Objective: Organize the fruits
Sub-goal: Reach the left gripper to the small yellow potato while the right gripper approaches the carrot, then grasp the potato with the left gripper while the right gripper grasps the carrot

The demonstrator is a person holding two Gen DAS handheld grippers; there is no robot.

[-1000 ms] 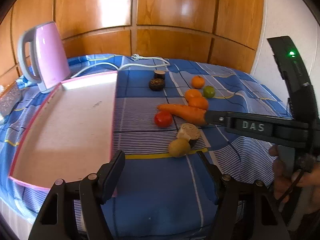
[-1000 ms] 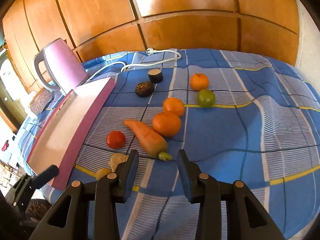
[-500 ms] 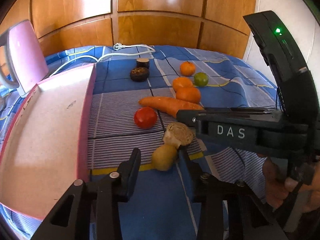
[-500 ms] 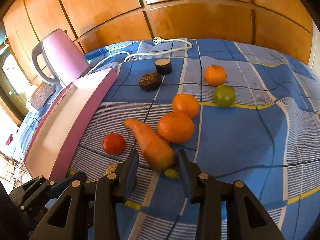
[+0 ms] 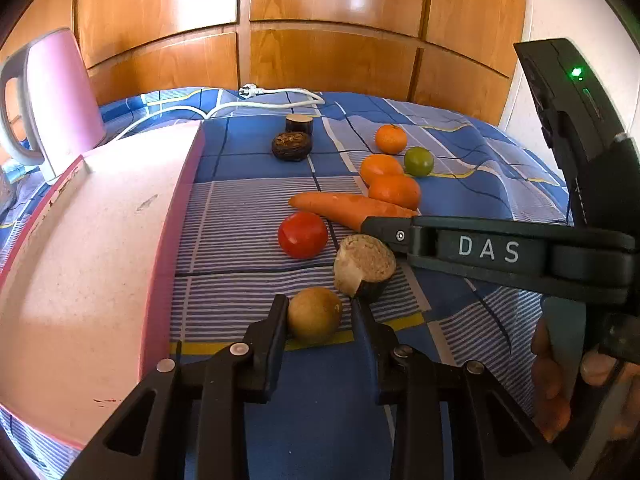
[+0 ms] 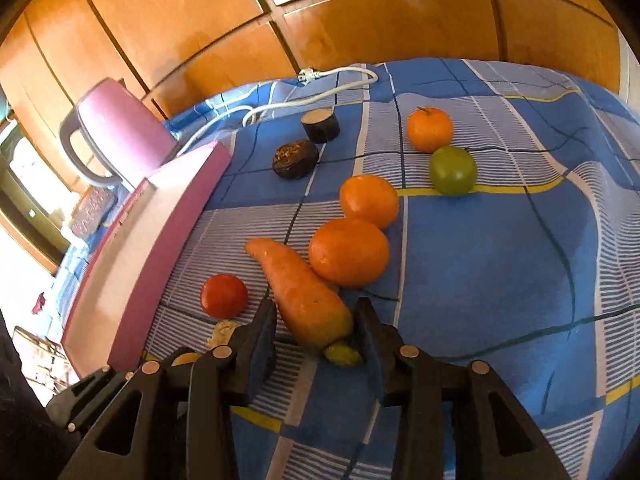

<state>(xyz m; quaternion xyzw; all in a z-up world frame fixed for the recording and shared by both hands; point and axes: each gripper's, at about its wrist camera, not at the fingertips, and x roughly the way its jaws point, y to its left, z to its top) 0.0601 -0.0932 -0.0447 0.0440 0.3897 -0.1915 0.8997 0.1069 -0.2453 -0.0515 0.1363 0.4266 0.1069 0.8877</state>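
A round tan fruit [image 5: 314, 318] lies on the blue checked cloth between the fingers of my left gripper [image 5: 320, 309]. Its jaws are closing: the left pad touches the fruit and a sliver of gap shows at the right pad. My right gripper [image 6: 316, 307] straddles the thick end of the carrot [image 6: 304, 296]. Its jaws are opening, with narrow gaps on both sides. In the left wrist view that gripper [image 5: 384, 228] reaches in from the right to the carrot [image 5: 340, 208]. A tomato [image 5: 303, 235] and a cut pale fruit half [image 5: 364, 264] lie close by.
A pink tray [image 5: 176, 220] fills the left side, its bed bare. Behind the carrot lie three oranges [image 6: 348, 252] and a green fruit [image 6: 453, 170]. Two dark pieces [image 5: 292, 145] sit farther back, near a white cable [image 5: 280, 94]. A pink kettle [image 5: 60, 96] stands at the far left.
Both grippers came forward and down toward the fruit. The left jaws narrowed from wide apart to close around the tan fruit. The right fingers now stand on either side of the carrot's thick end.
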